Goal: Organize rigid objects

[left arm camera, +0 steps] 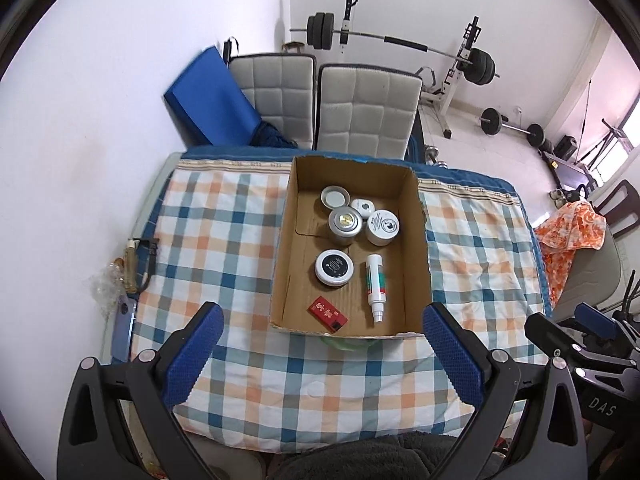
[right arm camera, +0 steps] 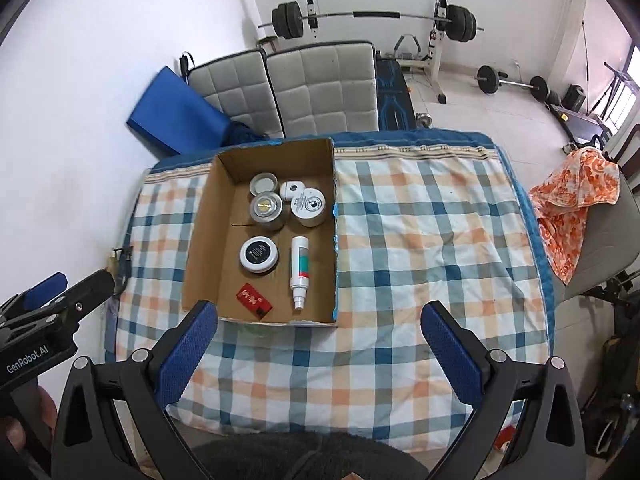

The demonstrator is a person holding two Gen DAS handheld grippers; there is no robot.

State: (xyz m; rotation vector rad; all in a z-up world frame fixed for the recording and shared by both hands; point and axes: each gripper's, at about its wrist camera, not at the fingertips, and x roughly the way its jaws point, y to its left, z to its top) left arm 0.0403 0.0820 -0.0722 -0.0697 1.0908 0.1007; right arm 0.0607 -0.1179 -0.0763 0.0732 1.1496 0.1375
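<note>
An open cardboard box (left arm camera: pixel 282 248) (right arm camera: pixel 200 240) stands on the checked tablecloth (left arm camera: pixel 208 232) (right arm camera: pixel 420 240). Inside it lie a white spray bottle (left arm camera: pixel 375 282) (right arm camera: pixel 300 266), a black-lidded jar (left arm camera: pixel 334 266) (right arm camera: pixel 259 254), a red packet (left arm camera: pixel 327 311) (right arm camera: pixel 254 295), a metal tin (left arm camera: pixel 345 224) (right arm camera: pixel 267 209), a white-lidded jar (left arm camera: pixel 383 226) (right arm camera: pixel 308 206), a small white round case (left arm camera: pixel 363 207) (right arm camera: pixel 291 189) and a loose lid (left arm camera: pixel 334 197) (right arm camera: pixel 263 184). My left gripper (left arm camera: pixel 322 354) is open and empty, held above the cloth in front of the box. My right gripper (right arm camera: pixel 320 348) is open and empty, in front of the box and to its right.
Two grey padded chairs (left arm camera: pixel 360 112) (right arm camera: pixel 320 88) stand behind the table, with a blue mat (left arm camera: pixel 208 96) against the wall. A barbell rack (left arm camera: pixel 460 60) and weights stand on the floor beyond. An orange patterned cloth (right arm camera: pixel 572 208) hangs on a chair at right.
</note>
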